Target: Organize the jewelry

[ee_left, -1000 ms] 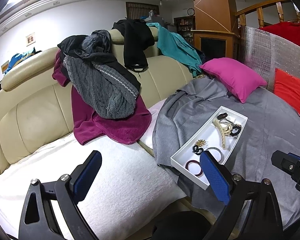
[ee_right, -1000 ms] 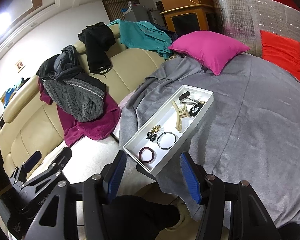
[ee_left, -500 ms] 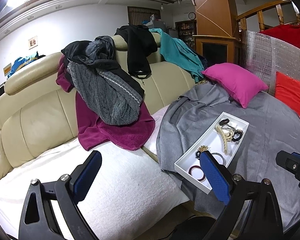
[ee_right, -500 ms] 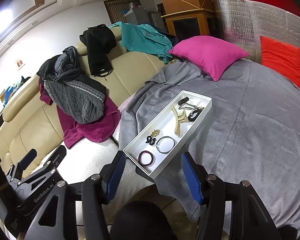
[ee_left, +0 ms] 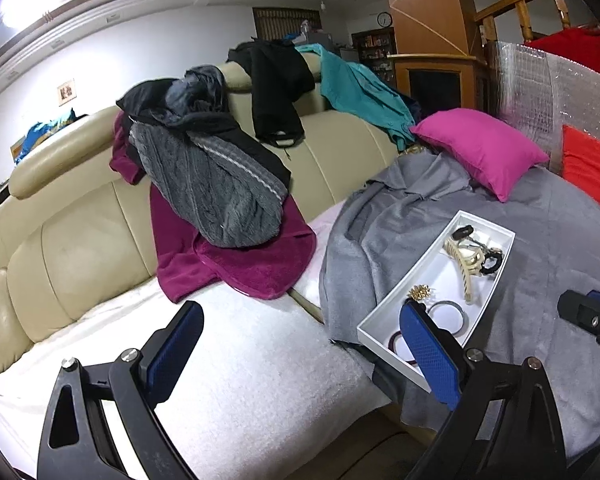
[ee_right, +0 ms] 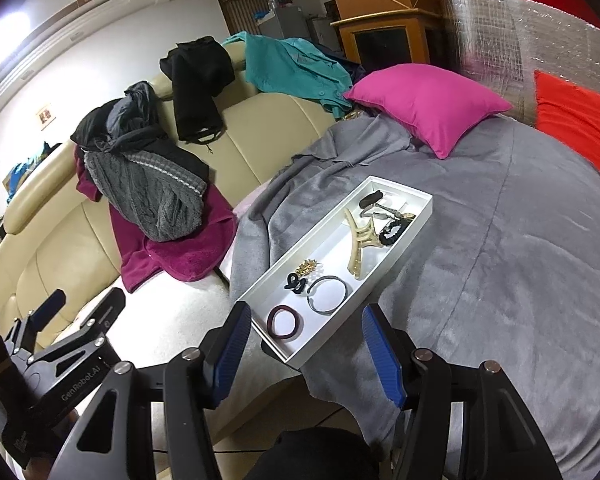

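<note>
A white tray (ee_right: pixel 418 216) is seen lying on the grey blanket (ee_right: pixel 520 260), close to the blanket's near edge by the sofa (ee_right: pixel 56 248). All the jewelry in view is held inside it. At the tray's near end a dark red ring (ee_right: pixel 283 321) is found, with a grey bangle (ee_right: pixel 327 289) and a small black clip (ee_right: pixel 295 282) just past it, and a gold brooch (ee_right: pixel 307 269) beside those. A cream claw clip (ee_right: pixel 362 240) is laid in the middle. More dark pieces are piled at the far end.

Over the last second both cameras have been pulled back a little, and nothing in the tray has been shifted. The left hand-held gripper (ee_left: pixel 300 344) is kept spread wide and empty. The right hand-held gripper (ee_right: pixel 306 346) is spread and empty too, just short of the tray's near end.

It cannot be told whether sorting is finished or is yet to be done.
</note>
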A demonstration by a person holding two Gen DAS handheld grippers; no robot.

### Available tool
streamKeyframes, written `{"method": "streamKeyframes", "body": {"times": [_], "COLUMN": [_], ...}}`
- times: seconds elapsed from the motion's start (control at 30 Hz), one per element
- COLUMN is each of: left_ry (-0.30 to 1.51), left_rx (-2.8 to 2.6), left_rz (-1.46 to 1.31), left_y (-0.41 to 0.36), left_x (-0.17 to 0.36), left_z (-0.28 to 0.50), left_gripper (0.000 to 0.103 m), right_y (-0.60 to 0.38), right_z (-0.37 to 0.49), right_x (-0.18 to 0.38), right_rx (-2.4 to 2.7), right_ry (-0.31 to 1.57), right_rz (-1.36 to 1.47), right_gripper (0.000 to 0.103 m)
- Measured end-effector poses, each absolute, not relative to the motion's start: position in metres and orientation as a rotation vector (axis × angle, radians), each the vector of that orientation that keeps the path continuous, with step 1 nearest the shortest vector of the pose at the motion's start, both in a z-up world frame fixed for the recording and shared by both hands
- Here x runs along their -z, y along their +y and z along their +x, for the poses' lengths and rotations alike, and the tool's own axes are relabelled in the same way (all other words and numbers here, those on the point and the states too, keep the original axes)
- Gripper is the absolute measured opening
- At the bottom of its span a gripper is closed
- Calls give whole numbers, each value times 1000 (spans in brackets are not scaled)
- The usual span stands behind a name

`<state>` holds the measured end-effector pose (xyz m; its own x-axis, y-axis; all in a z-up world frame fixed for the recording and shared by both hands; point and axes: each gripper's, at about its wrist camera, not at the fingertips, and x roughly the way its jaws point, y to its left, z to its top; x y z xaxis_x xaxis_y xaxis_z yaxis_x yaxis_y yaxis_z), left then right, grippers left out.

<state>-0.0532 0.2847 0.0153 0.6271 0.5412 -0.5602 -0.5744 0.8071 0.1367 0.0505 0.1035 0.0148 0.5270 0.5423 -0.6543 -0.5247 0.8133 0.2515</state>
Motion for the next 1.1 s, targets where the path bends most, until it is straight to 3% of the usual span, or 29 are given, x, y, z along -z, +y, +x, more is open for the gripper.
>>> {"method": "streamKeyframes", "body": {"times": [1.1], "left_ry": [605], "left_rx": [-549], "left_rz": [-22], "left_y": [266], "left_x": [-19], "left_z": [-77], "left_gripper": [98], "right_y": [85], "right_z": [9], "right_x": [-29], "right_rx": [-578], "right_ry": [729], "right_rz": [36], "right_gripper": [63]}}
